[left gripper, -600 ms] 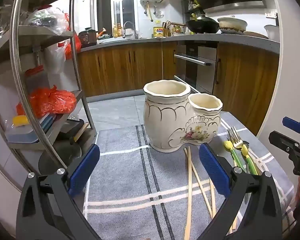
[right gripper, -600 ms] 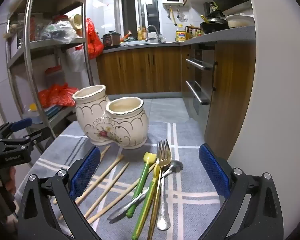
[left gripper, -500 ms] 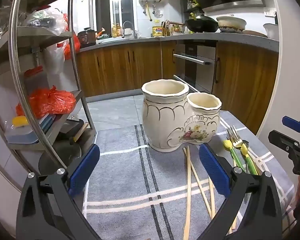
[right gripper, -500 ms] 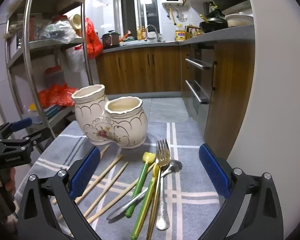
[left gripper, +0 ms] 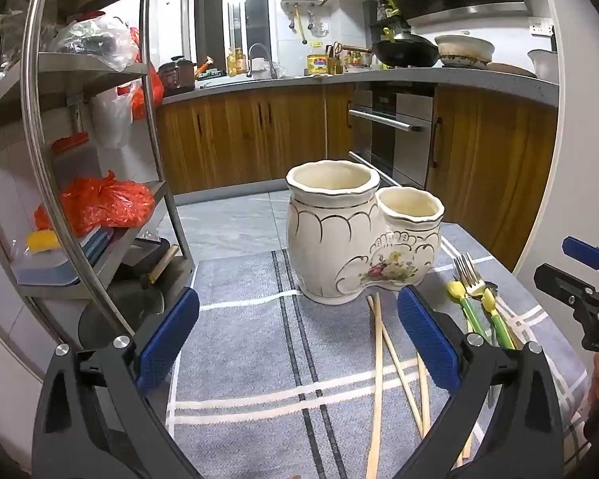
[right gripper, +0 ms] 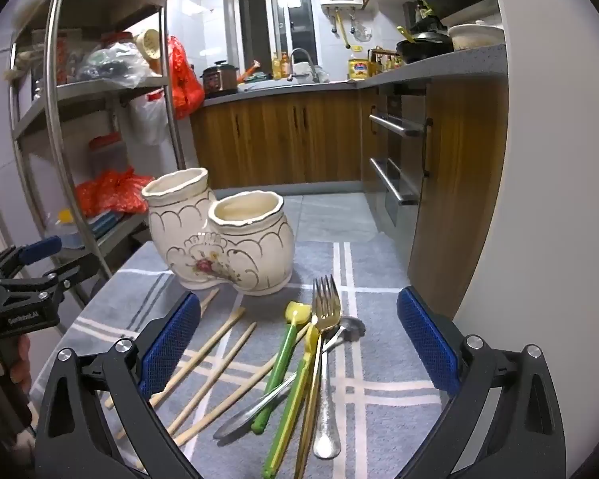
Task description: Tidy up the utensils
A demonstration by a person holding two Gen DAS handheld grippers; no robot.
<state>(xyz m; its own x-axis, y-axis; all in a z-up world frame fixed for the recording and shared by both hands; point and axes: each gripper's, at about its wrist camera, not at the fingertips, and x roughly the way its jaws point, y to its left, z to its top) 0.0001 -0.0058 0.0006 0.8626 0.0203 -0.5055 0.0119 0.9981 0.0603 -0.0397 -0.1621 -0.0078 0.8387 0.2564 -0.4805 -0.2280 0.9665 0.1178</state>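
Holder (left gripper: 351, 247) slightly farther left

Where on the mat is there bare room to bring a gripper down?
Free: the grey mat left of the ceramic holder, and the strip right of the fork. Crowded: in front of the holder, where the chopsticks and green-handled utensils overlap.

A home kitchen: wooden cabinets (left gripper: 239, 139) under a grey counter (left gripper: 439, 78) along the far wall, a sink tap (left gripper: 255, 54), built-in oven (left gripper: 391, 131), wok (left gripper: 405, 50) at right, metal storage rack (left gripper: 80, 127) at left
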